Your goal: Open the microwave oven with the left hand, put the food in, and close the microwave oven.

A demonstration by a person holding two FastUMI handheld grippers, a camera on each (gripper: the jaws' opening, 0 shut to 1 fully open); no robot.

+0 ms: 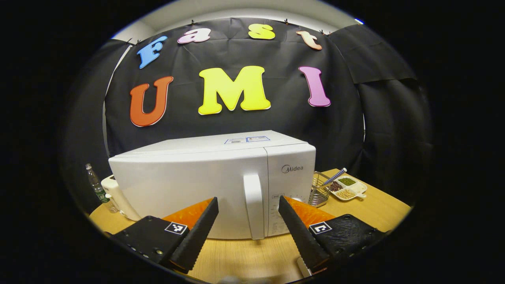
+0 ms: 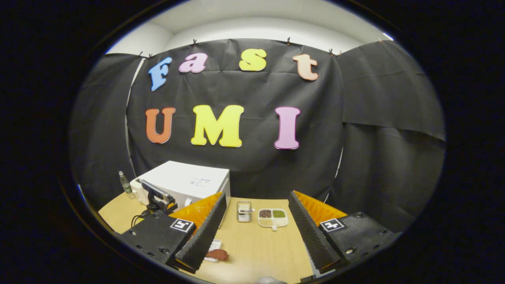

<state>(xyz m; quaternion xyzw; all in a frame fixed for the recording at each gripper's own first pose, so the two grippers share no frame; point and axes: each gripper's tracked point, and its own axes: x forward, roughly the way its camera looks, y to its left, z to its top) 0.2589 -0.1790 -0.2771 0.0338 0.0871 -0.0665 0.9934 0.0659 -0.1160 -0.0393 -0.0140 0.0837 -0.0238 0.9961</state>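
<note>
Microwave (image 1: 213, 181) on table (image 1: 378, 209); basket (image 1: 318, 190), tray (image 1: 348, 187) right.

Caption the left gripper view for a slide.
Open left gripper faces the closed white microwave oven, fingers either side of its vertical door handle.

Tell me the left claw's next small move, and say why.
Probably ease the left claw forward and close it on the handle. The microwave door is shut, the claw is open, and the handle stands framed between its fingers, not yet touched. The food lies on the table by the right claw.

left view – close, facing microwave (image 1: 213, 185) | right view – farther, shares it
</note>
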